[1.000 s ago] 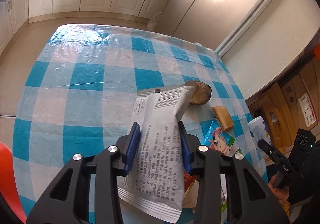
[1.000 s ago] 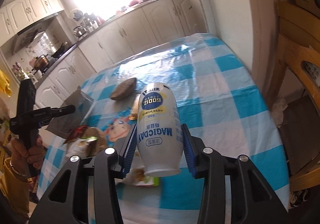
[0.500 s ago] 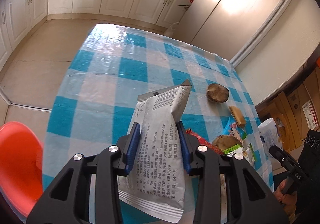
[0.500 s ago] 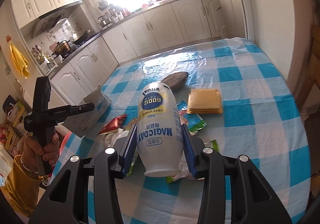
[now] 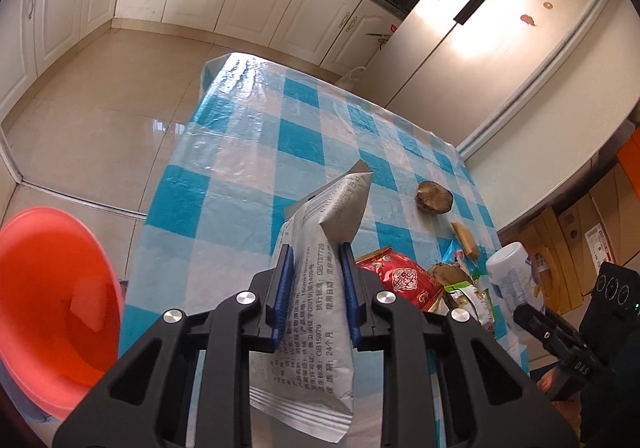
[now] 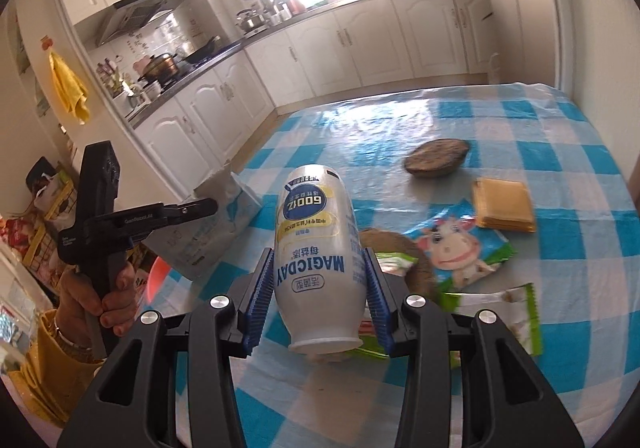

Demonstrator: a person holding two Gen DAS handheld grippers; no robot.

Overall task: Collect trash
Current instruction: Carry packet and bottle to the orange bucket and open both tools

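Note:
My left gripper [image 5: 315, 250] is shut on a white printed packet [image 5: 316, 312] and its jaws are closing tighter, creasing it. The packet hangs over the table's left side, beside an orange basin [image 5: 48, 288] below the edge. A white MAGICDAY bottle [image 6: 316, 232], held upside down above the table, fills my right gripper [image 6: 319, 254], which is shut on it. The right wrist view also shows the left gripper [image 6: 200, 208] with its packet [image 6: 212, 224]. The bottle [image 5: 512, 276] appears at the right of the left wrist view.
On the blue-checked tablecloth [image 5: 240, 168] lie a red wrapper [image 5: 404, 282], a brown round piece [image 6: 436, 158], a yellow flat pack [image 6: 502, 204], a cow-print packet [image 6: 452, 244] and a green wrapper [image 6: 496, 308]. Kitchen cabinets and a fridge stand beyond. Boxes stand at the right.
My left gripper has carried the packet leftward, bringing the orange basin into view, and its jaws have squeezed narrower. The right gripper has swung left with the bottle.

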